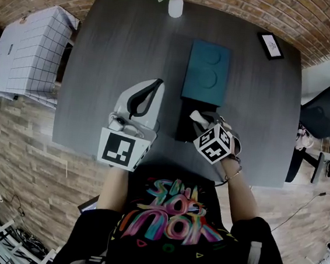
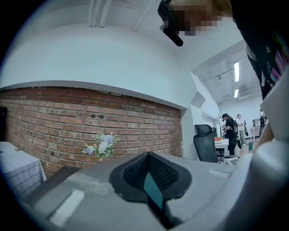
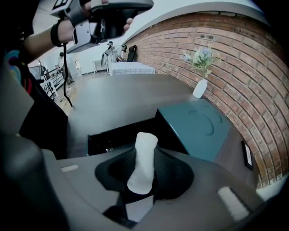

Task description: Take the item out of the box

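On the dark table a black open box stands near the front edge, with its teal lid lying just behind it. My right gripper hangs over the box, tilted downward, shut on a white cylindrical item. In the right gripper view the white item stands up between the pads of the right gripper, above the box and beside the lid. My left gripper is held level to the left of the box, its tips together, nothing held; the left gripper faces the brick wall.
A white vase with flowers stands at the table's far edge and a small framed card at the far right. A table under a checked cloth is to the left, an office chair to the right.
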A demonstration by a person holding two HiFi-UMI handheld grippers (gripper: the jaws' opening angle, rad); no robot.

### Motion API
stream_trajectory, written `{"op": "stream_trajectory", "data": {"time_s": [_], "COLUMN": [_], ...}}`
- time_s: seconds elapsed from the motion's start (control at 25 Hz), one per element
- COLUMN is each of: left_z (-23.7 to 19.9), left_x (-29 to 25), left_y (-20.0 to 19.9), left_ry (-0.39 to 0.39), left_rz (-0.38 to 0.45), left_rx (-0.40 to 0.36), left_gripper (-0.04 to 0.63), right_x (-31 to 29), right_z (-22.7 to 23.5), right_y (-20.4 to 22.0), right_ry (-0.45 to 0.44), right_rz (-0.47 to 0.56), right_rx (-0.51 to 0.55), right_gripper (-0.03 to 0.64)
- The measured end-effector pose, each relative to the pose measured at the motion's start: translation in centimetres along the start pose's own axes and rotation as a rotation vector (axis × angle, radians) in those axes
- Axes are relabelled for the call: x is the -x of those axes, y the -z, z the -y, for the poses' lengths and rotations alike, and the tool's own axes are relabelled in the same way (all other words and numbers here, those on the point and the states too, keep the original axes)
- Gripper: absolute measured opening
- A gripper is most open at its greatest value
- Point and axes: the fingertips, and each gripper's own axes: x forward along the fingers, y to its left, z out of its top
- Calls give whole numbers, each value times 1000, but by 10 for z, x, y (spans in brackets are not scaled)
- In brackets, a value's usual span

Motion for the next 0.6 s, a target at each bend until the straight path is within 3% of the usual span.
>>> {"op": "stream_trajectory", "data": {"time_s": [0.6], "left_z": [5], "left_x": [1], "left_y": [-6], "left_ry": [13], "left_rz": [13], "left_rx": [0], "left_gripper": [-3], "right_x": [48], "right_z": [14], "right_y": [-47], "right_ry": [45], "right_rz": [166], "right_rx": [-30], "right_gripper": [120]}}
